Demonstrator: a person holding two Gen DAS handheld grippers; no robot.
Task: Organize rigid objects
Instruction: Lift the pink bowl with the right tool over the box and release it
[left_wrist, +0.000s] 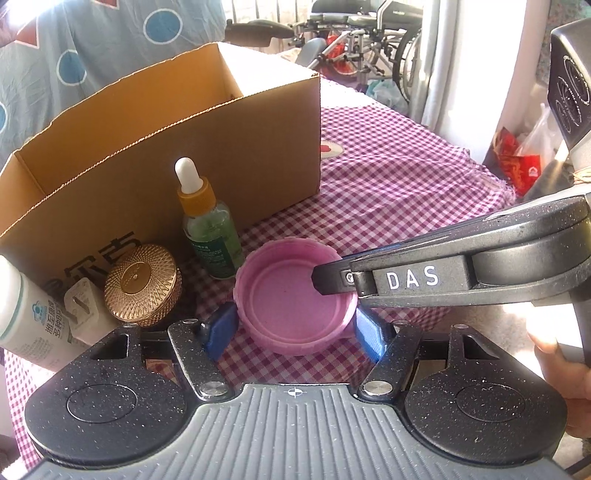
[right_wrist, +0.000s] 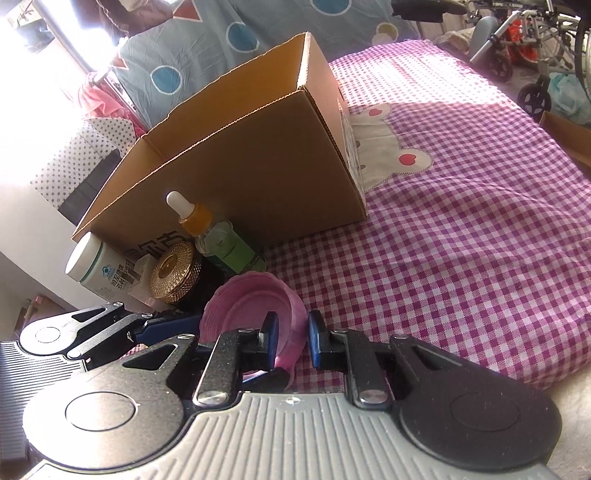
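While the right gripper (right_wrist: 291, 341) is pinching the near wall of the pink lid (left_wrist: 295, 295) between nearly closed jaws, the left gripper (left_wrist: 295, 328) is straddling it from the sides, pads half-open and seemingly pressing its rim; the cardboard box (left_wrist: 207, 147) is waiting just beyond, open-topped.

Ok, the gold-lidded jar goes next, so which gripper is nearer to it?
Left. The left gripper straddles the pink lid, right next to the gold-lidded jar; the right gripper pinches the lid's opposite wall, away from the jar.
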